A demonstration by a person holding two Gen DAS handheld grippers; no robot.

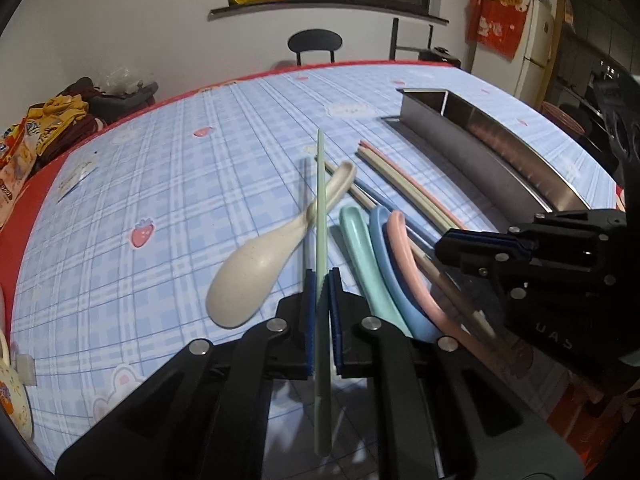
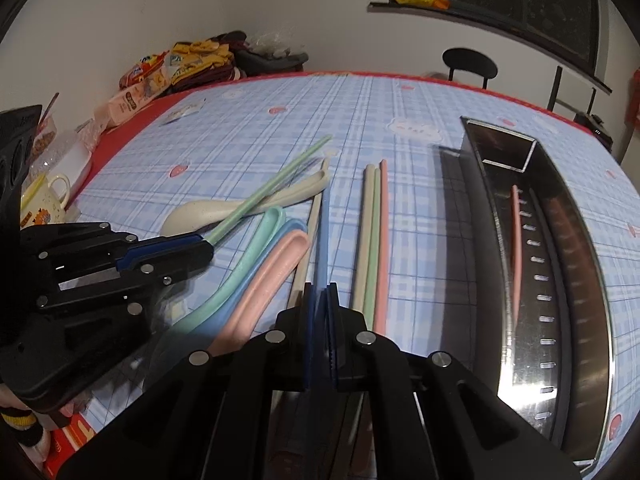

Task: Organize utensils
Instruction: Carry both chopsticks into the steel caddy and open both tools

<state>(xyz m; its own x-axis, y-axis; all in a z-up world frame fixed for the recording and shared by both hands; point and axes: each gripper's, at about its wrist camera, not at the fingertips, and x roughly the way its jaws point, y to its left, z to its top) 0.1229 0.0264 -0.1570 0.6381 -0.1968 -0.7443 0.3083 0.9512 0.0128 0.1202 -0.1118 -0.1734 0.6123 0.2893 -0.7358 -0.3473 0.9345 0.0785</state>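
My left gripper [image 1: 320,284] is shut on a green chopstick [image 1: 320,200] and holds it above a cream spoon [image 1: 256,264]. It also shows in the right wrist view [image 2: 200,248]. My right gripper [image 2: 320,300] is shut on a blue chopstick [image 2: 324,240] that points away along the table. Green [image 1: 356,248], blue [image 1: 388,260] and pink [image 1: 408,264] spoons lie side by side between the grippers. Three loose chopsticks [image 2: 372,240] lie to the right. A steel utensil tray [image 2: 560,280] holds one pink chopstick [image 2: 517,240].
The table has a blue checked cloth [image 1: 180,168] with a red edge. Snack bags and clothes [image 2: 168,72] sit at the far left corner, with a mug [image 2: 44,200] near the left edge. A black chair [image 1: 315,44] stands beyond the table.
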